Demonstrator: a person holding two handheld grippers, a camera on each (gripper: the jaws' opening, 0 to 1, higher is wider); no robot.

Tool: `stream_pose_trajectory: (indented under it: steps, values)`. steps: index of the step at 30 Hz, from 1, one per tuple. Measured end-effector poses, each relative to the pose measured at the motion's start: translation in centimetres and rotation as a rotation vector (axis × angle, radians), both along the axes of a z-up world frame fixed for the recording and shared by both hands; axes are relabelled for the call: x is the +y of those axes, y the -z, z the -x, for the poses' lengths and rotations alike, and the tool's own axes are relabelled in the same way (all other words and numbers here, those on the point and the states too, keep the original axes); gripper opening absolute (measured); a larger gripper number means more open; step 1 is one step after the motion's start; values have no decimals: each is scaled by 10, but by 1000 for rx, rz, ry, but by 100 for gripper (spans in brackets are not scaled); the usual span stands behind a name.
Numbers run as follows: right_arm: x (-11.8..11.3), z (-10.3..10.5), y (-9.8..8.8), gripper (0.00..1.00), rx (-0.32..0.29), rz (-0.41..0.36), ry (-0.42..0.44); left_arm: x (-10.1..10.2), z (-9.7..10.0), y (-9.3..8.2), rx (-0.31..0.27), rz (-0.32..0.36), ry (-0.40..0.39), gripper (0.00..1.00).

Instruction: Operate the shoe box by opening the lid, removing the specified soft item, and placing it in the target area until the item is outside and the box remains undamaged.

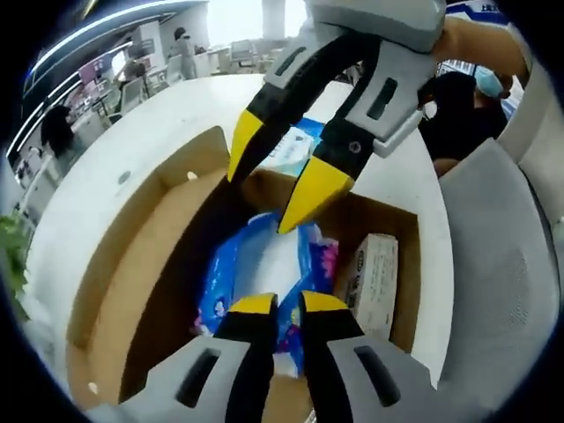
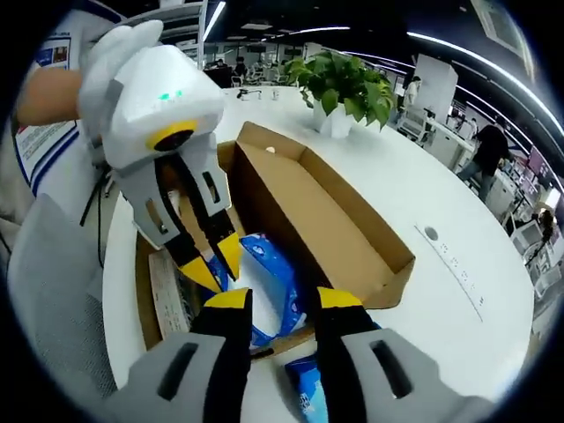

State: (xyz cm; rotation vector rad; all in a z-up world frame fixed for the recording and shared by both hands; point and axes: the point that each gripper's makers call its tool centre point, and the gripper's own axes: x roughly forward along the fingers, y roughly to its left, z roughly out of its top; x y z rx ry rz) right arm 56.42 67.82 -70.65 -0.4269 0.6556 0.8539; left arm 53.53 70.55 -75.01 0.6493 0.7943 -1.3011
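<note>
1. Right now your largest reference is the round white surface (image 2: 458, 229), which carries the open cardboard shoe box (image 2: 352, 233); its lid (image 1: 132, 256) is already folded back flat along one long side, so the opening step looks done.
2. Inside the box lies the soft item, a blue and white plastic pack (image 1: 264, 264) that looks like tissues. In the left gripper view its long axis runs away from you along the box, roughly in line with your left tool.
3. Your left tool (image 1: 278, 304) hangs just above the near end of the pack, its jaws a narrow gap apart and holding nothing. It seems the nearer of the two for a straight descent.
4. Your right tool (image 2: 282, 300) comes over the opposite box edge, jaws moderately wide and empty, its tips above the pack's other end. In the left gripper view those tips hover above the far end of the pack.
5. A small cream carton (image 1: 374, 282) lies in the box just right of the pack in the left gripper view; I judge you should keep your jaws off it and off the cardboard wall.
6. Another blue packet (image 2: 308, 392) lies on the surface outside the box, between your right tool's jaws.
7. Printing shows on the carton and the packs, but it is too small to read; no brand can be made out.
</note>
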Motion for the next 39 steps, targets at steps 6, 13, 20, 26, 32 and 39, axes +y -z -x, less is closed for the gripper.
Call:
stream_pose_trajectory:
  steps: [6,13,20,26,32,39]
  values:
    - [7,-1,7,24,20,10,-9,8,4,0,-2,-27,31,0]
    - [14,-6,19,21,51,28,-3,11,3,-6,-18,-9,29,0]
    - [16,-17,30,11,55,77,20,13,2,-9,-35,-2,24,0]
    - [14,-19,41,0,74,114,28,16,2,-14,-32,13,-6,0]
    - [19,-20,30,0,60,77,31,21,2,-22,-35,41,-39,0]
    - [26,-22,15,0,45,40,39,26,5,-33,-47,64,-61,0]
